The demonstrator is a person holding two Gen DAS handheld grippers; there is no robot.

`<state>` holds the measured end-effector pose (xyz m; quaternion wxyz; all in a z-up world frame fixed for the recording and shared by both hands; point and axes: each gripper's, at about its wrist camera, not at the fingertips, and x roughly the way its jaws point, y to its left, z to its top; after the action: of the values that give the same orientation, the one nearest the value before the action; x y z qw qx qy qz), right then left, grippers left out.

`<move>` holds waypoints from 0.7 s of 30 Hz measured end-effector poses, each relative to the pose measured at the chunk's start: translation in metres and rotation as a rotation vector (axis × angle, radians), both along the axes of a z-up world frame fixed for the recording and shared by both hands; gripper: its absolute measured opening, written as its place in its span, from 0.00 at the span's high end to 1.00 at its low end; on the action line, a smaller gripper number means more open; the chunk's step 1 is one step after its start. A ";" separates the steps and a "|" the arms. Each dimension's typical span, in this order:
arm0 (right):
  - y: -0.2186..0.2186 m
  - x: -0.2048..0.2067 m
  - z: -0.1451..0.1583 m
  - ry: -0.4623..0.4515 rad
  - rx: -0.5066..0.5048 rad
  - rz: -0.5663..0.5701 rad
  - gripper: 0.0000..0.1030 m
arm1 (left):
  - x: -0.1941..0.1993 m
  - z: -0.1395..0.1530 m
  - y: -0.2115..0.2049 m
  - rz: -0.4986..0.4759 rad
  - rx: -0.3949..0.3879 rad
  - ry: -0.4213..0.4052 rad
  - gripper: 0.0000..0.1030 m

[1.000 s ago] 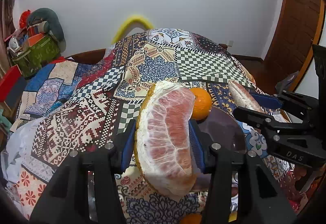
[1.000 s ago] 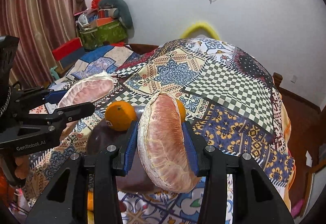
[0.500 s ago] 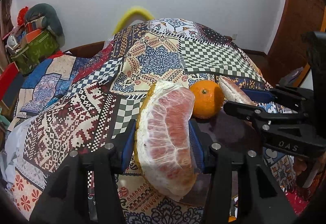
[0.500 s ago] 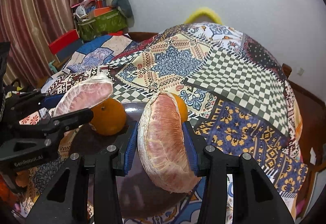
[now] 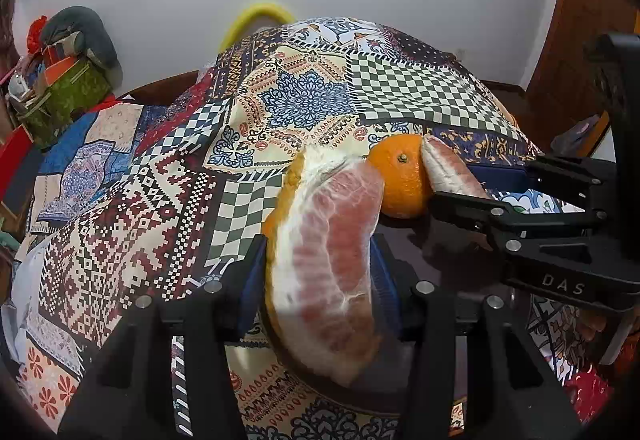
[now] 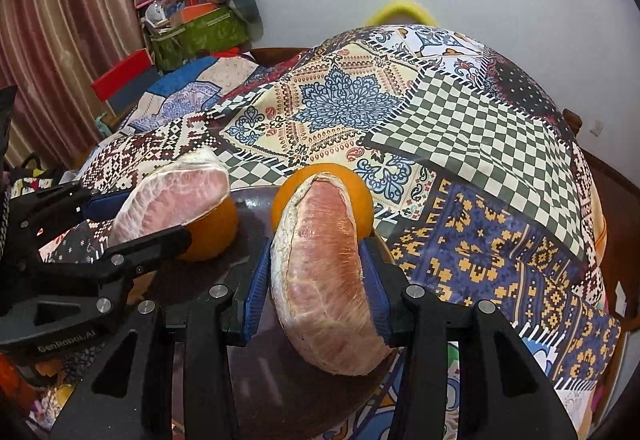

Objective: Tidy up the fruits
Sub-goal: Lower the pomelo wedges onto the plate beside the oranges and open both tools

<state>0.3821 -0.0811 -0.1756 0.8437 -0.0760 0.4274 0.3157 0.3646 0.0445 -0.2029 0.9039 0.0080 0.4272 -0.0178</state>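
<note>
- Left tongs (image 5: 318,272): partly open, blue pads clamped on a pomelo wedge (image 5: 332,260), rind edge on its left, flesh facing the camera. Wedge hangs over the near-left part of the dark plate (image 5: 404,240).
- Just beyond the left tongs' tips: orange (image 5: 404,179) on the plate, its left side hidden behind the wedge tip; whether they touch I cannot tell.
- Right tongs (image 6: 314,280): partly open, jaws have just been easing open a little; second pomelo wedge (image 6: 324,272) sits between the pads, which look in contact with it. A 2nd orange (image 6: 362,195) lies right behind its tip.
- Patchwork cloth (image 6: 480,143) covers the worktop around the plate.
- Risk, left: lowering further may push the wedge tip into the orange and roll it off the plate.
- Risk, right: loosened hold on a soft, curved wedge above the plate; it may slip, tip sideways or land half over the rim.
- Risk, both: the 2 tongs work close together over 1 plate; a sideways drift could knock them.
</note>
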 end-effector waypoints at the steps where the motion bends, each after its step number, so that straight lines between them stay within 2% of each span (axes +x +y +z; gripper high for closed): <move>1: 0.000 0.001 0.000 0.001 -0.001 0.002 0.59 | -0.001 0.001 0.000 0.000 0.000 -0.006 0.51; 3: 0.001 0.001 0.001 0.002 0.000 0.008 0.59 | -0.002 0.003 0.000 0.001 -0.002 -0.015 0.51; 4: 0.000 0.001 0.001 -0.004 -0.001 0.006 0.54 | -0.002 0.004 0.001 0.000 -0.005 -0.017 0.51; 6: -0.001 0.000 0.003 -0.002 0.005 0.011 0.52 | -0.004 0.005 0.002 0.002 -0.008 -0.019 0.51; 14: -0.010 -0.009 0.015 -0.028 0.002 -0.009 0.51 | -0.017 0.014 0.007 0.014 -0.021 -0.019 0.51; 21: -0.019 -0.027 0.034 -0.077 -0.007 -0.021 0.51 | -0.040 0.036 0.013 0.025 -0.011 -0.047 0.51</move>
<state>0.3550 -0.0996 -0.1415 0.8625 -0.0867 0.3965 0.3022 0.3247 0.0573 -0.1672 0.9139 -0.0019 0.4059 -0.0085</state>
